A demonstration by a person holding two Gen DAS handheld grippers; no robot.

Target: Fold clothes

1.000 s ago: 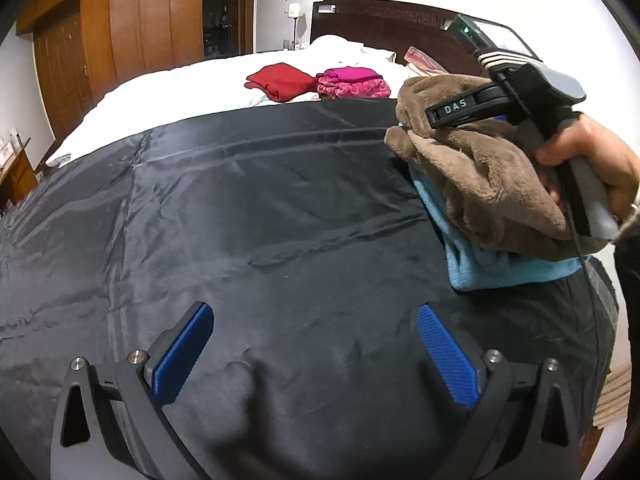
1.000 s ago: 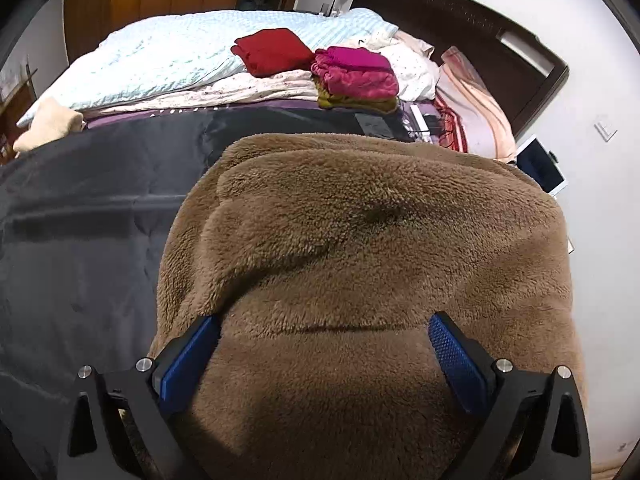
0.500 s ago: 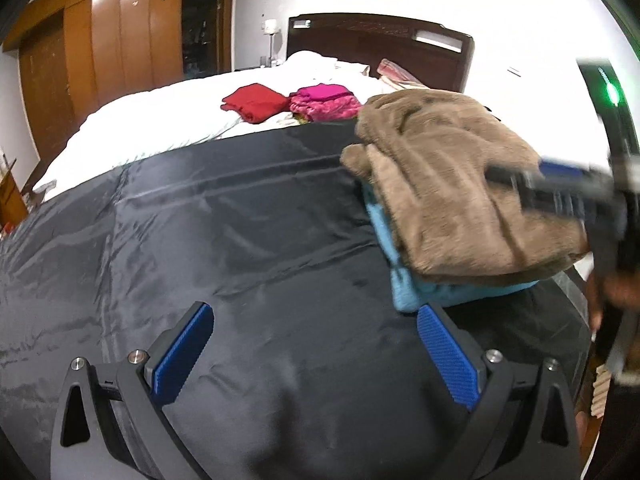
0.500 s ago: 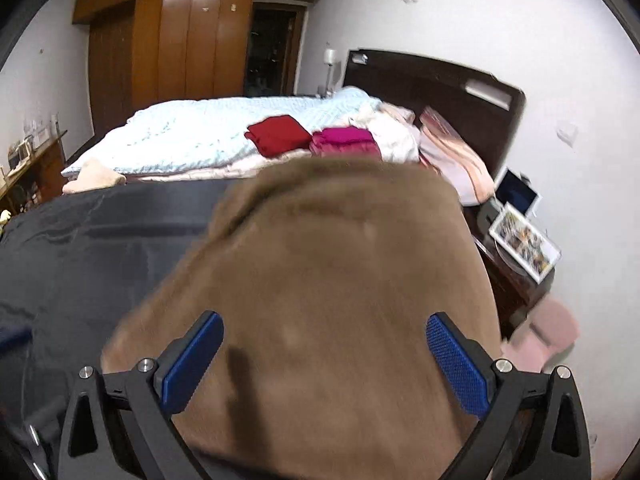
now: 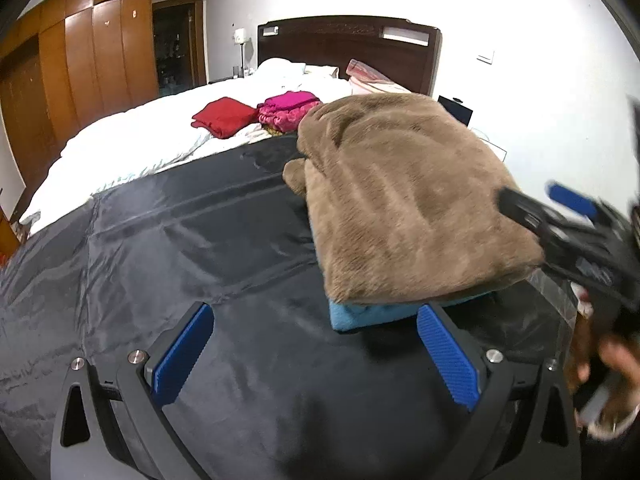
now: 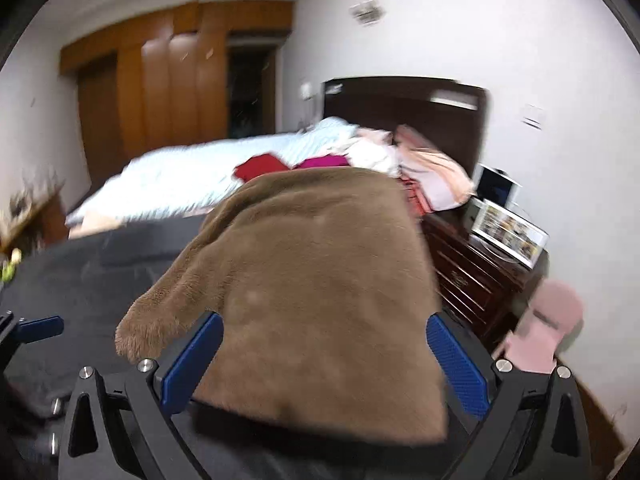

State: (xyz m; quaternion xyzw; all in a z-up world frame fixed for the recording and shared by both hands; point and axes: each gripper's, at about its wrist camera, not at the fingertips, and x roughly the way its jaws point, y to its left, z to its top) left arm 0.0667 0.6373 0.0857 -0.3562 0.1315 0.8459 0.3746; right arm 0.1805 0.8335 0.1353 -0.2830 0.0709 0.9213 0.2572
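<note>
Withdrawn right hand-held gripper (image 6: 320, 364) leaves folded plush brown garment (image 5: 404, 200).

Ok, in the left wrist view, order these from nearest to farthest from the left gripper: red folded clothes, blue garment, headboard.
From the left gripper:
1. blue garment, just ahead, right, under the brown fleece.
2. red folded clothes, on the white bedding.
3. headboard, against the back wall.

Brown plush garment (image 5: 404, 196), centre right, plain. Folded garment beneath it (image 5: 372, 314), light blue. Sheet (image 5: 160, 248) across lower frame, glossy black, unpatterned. Bedding (image 5: 152, 136), upper left, white. Folded items on it: one red (image 5: 224, 117), one magenta (image 5: 290, 105). Gripper pads (image 5: 182, 354), blue, finely ribbed; gripper frames black. Headboard (image 5: 348, 46) dark brown. Wardrobe (image 5: 84, 56) orange-brown wood. Wall (image 5: 520, 20) white.
</note>
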